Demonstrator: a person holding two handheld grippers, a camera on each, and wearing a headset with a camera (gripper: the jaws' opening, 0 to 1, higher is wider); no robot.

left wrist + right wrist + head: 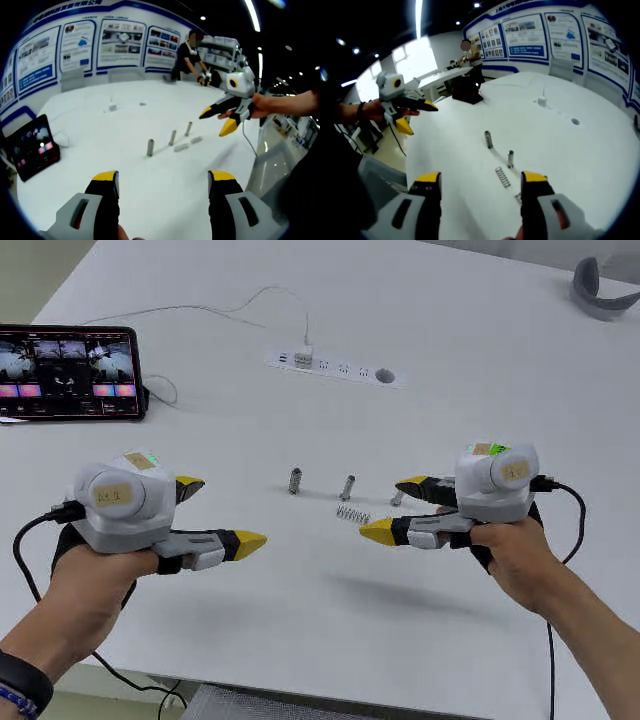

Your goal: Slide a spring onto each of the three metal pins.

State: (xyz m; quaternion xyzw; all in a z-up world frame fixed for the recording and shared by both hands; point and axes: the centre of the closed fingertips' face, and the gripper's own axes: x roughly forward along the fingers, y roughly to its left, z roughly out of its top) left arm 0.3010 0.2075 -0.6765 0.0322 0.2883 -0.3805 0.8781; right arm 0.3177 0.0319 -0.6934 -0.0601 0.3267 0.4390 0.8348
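Left tool above white workbench; poster wall

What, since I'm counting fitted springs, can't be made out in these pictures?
- Head view: rightmost pin, partly hidden behind a jaw of the right gripper.
- All views: whether the leftmost pin is bare or already fitted; too small.
- Right gripper view: small item by the jaw, blurred and half hidden.

Spring-covered pin upright, bare pin beside, loose spring lying flat nearby.
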